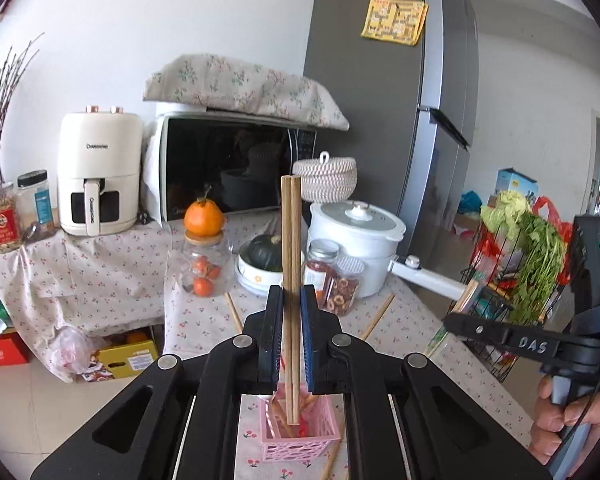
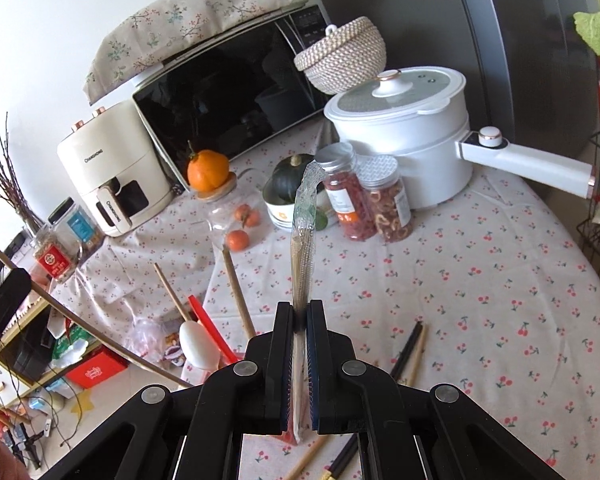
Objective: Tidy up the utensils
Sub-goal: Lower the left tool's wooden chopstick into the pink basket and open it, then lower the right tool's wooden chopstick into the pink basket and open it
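My left gripper (image 1: 291,294) is shut on a pair of wooden chopsticks (image 1: 291,236), held upright with their lower ends inside a pink slotted basket (image 1: 300,438) on the table. The basket holds several other utensils. My right gripper (image 2: 300,310) is shut on a pair of chopsticks in a clear plastic sleeve (image 2: 304,232), held above the table. The right gripper also shows at the right of the left wrist view (image 1: 500,336). Loose chopsticks (image 2: 410,350) lie on the cloth, black and wooden. A white spoon (image 2: 198,346) and red utensils (image 2: 210,328) stick up at the left.
The table has a cherry-print cloth (image 2: 480,280). At the back stand a white pot (image 2: 404,132), two spice jars (image 2: 364,196), a bowl with a dark squash (image 2: 288,188), a glass jar with oranges (image 2: 228,208), a microwave (image 2: 228,96) and an air fryer (image 2: 112,184). A wire rack with greens (image 1: 516,264) stands at the right.
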`<action>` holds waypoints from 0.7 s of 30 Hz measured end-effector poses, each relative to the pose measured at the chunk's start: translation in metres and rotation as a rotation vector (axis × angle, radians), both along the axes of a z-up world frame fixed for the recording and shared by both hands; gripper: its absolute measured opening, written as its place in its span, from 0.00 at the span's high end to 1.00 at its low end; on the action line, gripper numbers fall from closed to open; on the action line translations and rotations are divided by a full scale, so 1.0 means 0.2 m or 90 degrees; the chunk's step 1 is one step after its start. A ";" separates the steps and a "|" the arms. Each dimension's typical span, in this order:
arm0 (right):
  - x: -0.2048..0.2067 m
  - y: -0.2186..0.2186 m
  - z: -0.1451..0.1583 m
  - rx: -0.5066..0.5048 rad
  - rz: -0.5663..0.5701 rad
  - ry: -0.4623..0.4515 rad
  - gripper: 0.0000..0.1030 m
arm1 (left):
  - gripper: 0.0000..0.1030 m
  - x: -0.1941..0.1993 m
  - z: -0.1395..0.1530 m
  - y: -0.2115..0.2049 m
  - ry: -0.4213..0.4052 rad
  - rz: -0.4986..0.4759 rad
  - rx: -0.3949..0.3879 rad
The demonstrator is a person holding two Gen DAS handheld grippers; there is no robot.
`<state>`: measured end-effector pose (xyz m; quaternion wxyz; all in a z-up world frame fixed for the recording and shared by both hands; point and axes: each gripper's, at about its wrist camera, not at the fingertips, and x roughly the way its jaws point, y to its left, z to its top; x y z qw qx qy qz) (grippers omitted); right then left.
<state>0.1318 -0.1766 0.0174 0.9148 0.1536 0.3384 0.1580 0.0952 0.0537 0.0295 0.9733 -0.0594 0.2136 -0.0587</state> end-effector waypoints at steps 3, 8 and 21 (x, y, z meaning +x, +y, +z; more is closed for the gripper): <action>0.01 0.01 0.00 0.011 0.000 -0.006 0.97 | 0.91 0.09 -0.11 0.00 0.059 -0.002 -0.013; 0.01 0.03 0.01 0.021 0.002 -0.017 0.97 | 0.90 0.19 -0.24 -0.01 0.100 -0.020 -0.023; -0.05 0.05 0.08 0.029 0.032 -0.067 0.97 | 0.30 0.06 -0.33 0.13 0.228 0.023 -0.058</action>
